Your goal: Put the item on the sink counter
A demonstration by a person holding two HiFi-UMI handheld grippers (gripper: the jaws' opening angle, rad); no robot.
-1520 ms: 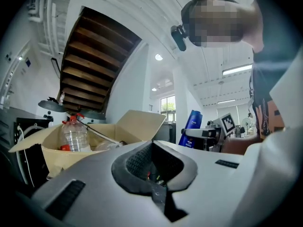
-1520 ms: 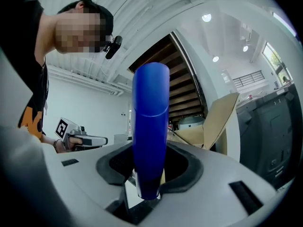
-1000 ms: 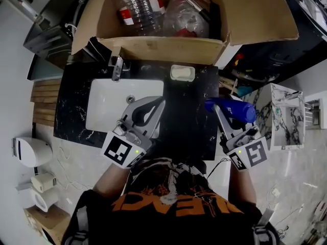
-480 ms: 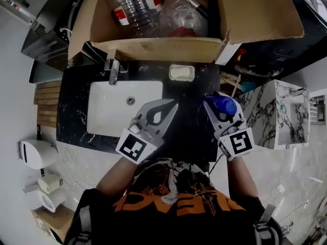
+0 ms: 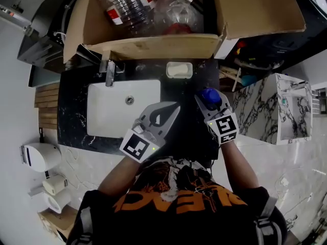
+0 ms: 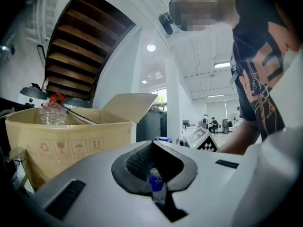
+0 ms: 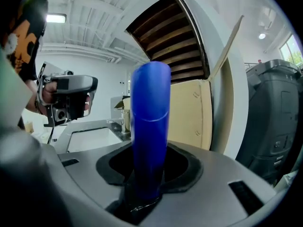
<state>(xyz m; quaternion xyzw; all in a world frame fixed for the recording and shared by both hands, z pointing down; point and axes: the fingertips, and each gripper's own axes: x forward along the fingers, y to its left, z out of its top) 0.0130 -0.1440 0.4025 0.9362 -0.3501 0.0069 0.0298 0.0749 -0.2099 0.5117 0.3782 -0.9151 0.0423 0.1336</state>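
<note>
Slippage is the worry: the right tongs [image 7: 149, 176] clamp the blue bottle [image 7: 150, 112] upright by its lower end, while the left tongs [image 5: 170, 107] sit closed and empty alongside. A tilted touchdown on the desk [image 5: 70, 112] below could roll it into the sink [image 5: 110, 108] to their left.

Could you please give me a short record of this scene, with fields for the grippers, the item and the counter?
Right gripper: shut on an upright blue bottle
Left gripper: jaws together, empty, beside the basin
Sink counter: black marble, white basin, faucet at the back
Soap dish: on the counter, beyond the bottle
Cardboard box: open, behind the faucet, holds plastic bottles
Task state: bottle gripped over the counter's right part; whether it touches cannot be told
</note>
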